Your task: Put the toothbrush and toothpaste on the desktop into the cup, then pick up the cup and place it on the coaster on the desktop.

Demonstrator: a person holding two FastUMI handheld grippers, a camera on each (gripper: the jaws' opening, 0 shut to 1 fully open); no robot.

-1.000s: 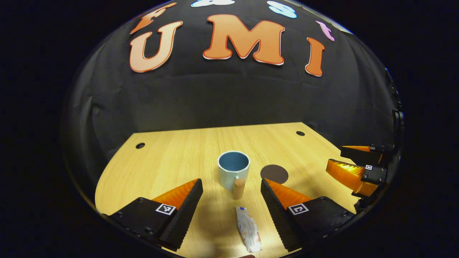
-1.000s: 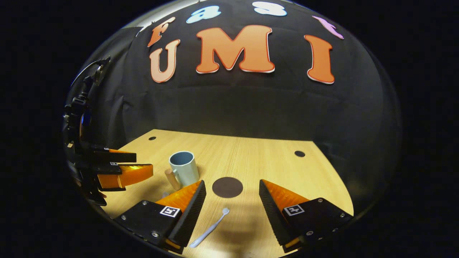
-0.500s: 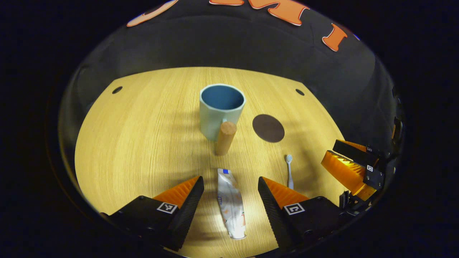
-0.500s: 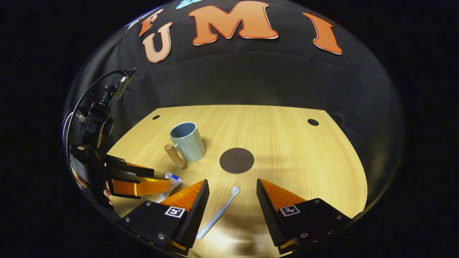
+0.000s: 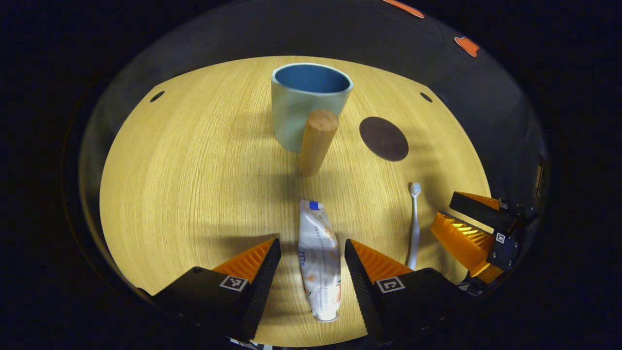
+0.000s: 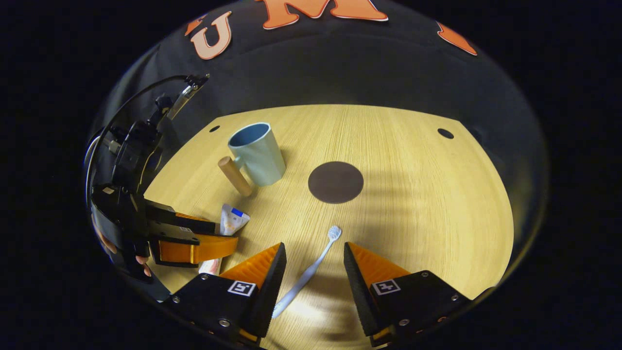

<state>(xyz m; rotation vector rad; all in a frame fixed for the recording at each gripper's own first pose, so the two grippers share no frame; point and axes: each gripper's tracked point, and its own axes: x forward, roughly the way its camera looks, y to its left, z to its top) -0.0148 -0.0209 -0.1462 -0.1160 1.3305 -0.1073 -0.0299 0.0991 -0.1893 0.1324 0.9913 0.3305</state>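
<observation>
A white toothpaste tube lies flat on the wooden desktop, between the fingers of my open left gripper; neither finger touches it. A pale toothbrush lies slanted between the fingers of my open right gripper, head pointing away. The light blue cup with a wooden handle stands upright beyond the tube. A dark round coaster lies flat to the cup's right. In the right gripper view the left gripper hovers over the toothpaste tube. In the left gripper view the right gripper sits beside the toothbrush.
Small dark holes mark the desktop's far corners. A hand holds the left gripper, with a cable arching above it. The black cloth wall rises behind the desktop.
Both grippers have tilted down and come lower and forward. The toothpaste tube now lies between the left fingers and the toothbrush between the right fingers. Cup and coaster have stayed put.
</observation>
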